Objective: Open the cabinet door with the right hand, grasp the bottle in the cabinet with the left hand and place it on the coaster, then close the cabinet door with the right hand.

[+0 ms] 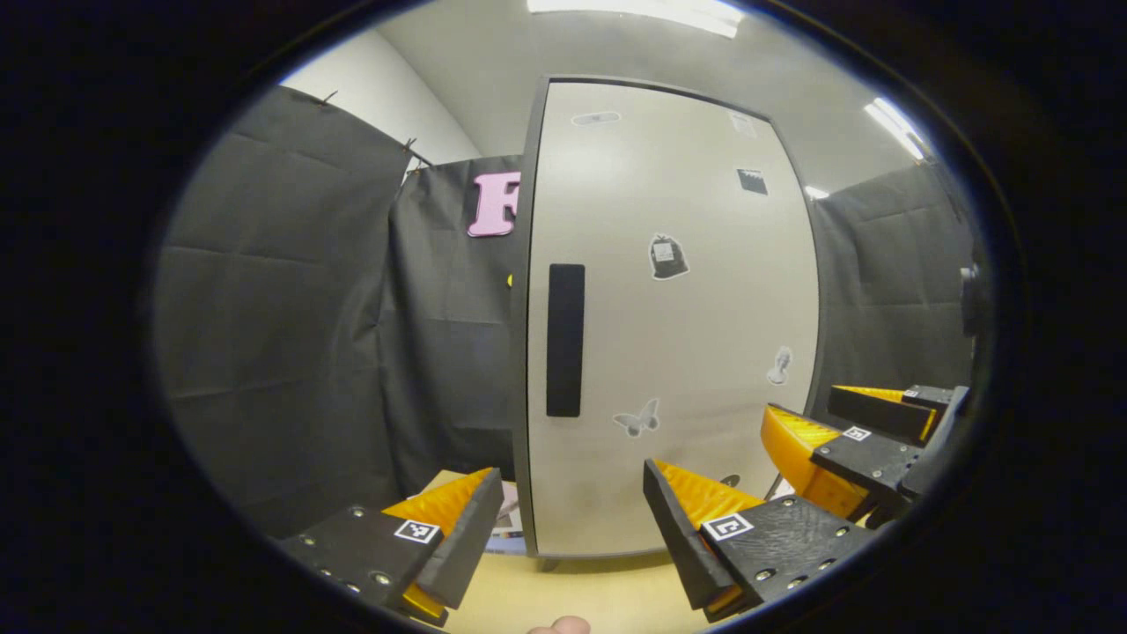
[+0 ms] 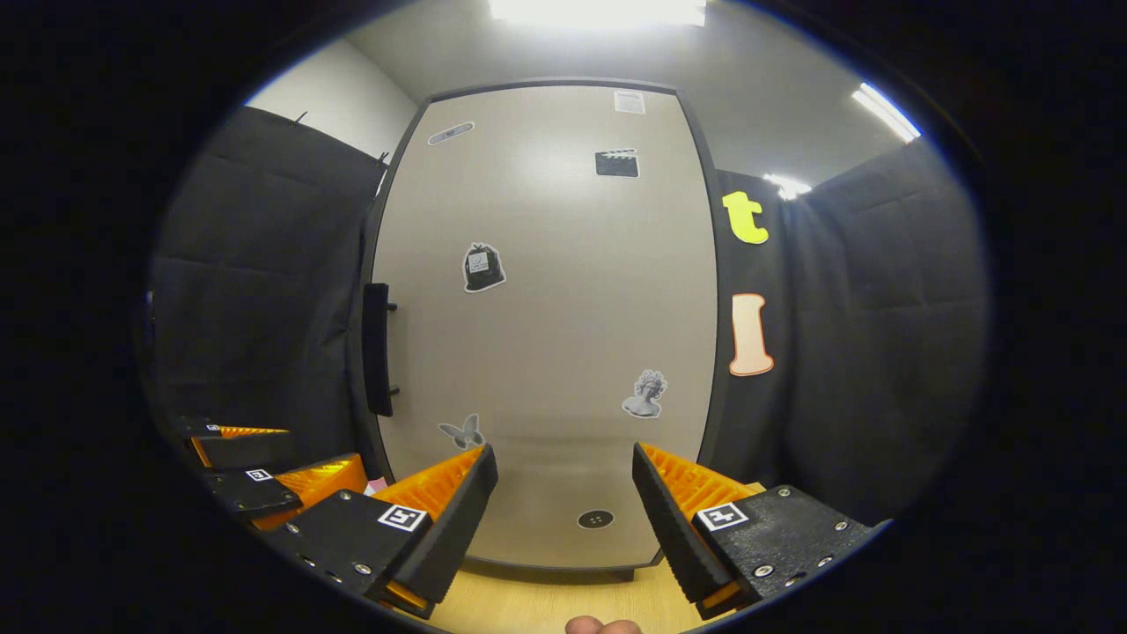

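The cabinet door (image 1: 669, 317) is shut, a pale flat panel in a dark frame that stands upright on the wooden desk (image 1: 607, 590), toward its far edge. A dark vertical handle (image 1: 564, 340) sits along the door's left edge, about halfway up, and small stickers are scattered over the panel, among them a butterfly (image 1: 637, 418) low down and a dark bag shape (image 1: 667, 256) higher up. In the left gripper view the left tongs (image 1: 570, 519) are spread wide with nothing between them, held low over the desk's near edge and apart from the door; the handle lies above and roughly in line with the gap between the fingers. The right tongs (image 1: 872, 440) show at the right of that view, in front of the door's lower right part, also spread apart and empty. In the right gripper view the right tongs (image 2: 563, 506) face the lower middle of the door, not touching it, with the handle (image 2: 377, 349) up and to the left at the door's edge, seen side-on. The left tongs (image 2: 255, 471) appear at the lower left, beside the right ones. Black cloth (image 1: 290, 335) hangs on either side of the cabinet.
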{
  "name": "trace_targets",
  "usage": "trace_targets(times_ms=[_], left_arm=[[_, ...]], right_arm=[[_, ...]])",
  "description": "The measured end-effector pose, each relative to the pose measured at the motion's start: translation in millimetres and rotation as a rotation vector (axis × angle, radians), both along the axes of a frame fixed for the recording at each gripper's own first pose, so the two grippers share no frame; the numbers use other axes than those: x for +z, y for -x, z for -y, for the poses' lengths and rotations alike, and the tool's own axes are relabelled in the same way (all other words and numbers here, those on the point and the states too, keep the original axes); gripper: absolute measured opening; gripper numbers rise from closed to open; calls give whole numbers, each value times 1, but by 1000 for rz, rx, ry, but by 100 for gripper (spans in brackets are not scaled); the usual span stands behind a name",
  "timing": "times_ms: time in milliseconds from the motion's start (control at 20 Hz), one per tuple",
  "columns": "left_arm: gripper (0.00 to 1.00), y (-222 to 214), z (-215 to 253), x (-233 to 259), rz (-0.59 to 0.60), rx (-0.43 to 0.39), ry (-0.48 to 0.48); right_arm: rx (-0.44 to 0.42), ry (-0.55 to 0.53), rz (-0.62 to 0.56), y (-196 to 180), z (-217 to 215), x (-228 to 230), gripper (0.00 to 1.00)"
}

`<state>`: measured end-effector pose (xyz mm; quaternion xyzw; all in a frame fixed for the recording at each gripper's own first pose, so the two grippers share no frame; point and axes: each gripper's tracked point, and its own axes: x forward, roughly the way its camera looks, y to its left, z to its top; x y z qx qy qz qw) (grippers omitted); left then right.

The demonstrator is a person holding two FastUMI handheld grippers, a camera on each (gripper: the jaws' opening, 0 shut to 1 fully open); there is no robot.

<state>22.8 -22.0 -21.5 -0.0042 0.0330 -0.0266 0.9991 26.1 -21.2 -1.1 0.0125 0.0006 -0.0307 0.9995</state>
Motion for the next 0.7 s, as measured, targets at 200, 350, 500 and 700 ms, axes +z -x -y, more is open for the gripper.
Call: trace_targets(times_ms=[200, 350, 500, 700], left_arm=[[92, 4, -6, -1, 11, -10, -48], [92, 13, -14, -3, 24, -9, -77], [92, 25, -30, -7, 21, 4, -78], [92, 48, -54, -18, 12, 31, -91]], right_arm=[[13, 1, 16, -16, -9, 13, 96], [36, 10, 31, -29, -23, 26, 95], [72, 7, 40, -39, -41, 38, 95], [121, 5, 64, -49, -68, 53, 95]])
